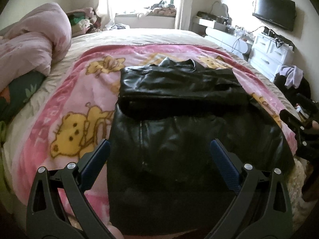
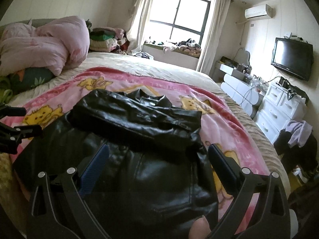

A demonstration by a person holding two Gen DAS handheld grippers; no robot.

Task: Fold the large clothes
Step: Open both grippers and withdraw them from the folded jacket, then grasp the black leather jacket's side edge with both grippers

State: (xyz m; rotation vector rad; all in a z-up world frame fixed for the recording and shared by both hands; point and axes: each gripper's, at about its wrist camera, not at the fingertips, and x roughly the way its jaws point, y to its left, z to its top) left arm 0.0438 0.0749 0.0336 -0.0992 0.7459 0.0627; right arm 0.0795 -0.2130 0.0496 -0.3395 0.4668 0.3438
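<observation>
Nearest the lens, the left hand-held gripper [image 1: 159, 153] hangs with its jaws spread wide and nothing between them, poised over the near hem of the black leather jacket [image 1: 179, 139]. The right hand-held gripper [image 2: 158, 155] is likewise spread and empty, hovering over the jacket's right side, near the sleeve end.

The jacket lies flat on the pink bear-print blanket [image 1: 79, 99], which covers the near part of the bed [image 1: 139, 34]. Both sleeves [image 1: 175, 85] are laid crosswise over the jacket's upper half, with the collar just beyond them. That looks deliberate: with the sleeves tucked in, the body forms a tidy rectangle ready to be halved.

Judging by where both tools sit, the next move is probably to pinch the hem at its two corners and carry it up towards the collar. Leather is stiff and slick, so a shallow pinch may slip.

Left of the jacket, a pink duvet [image 1: 33, 39] is heaped well apart.
</observation>
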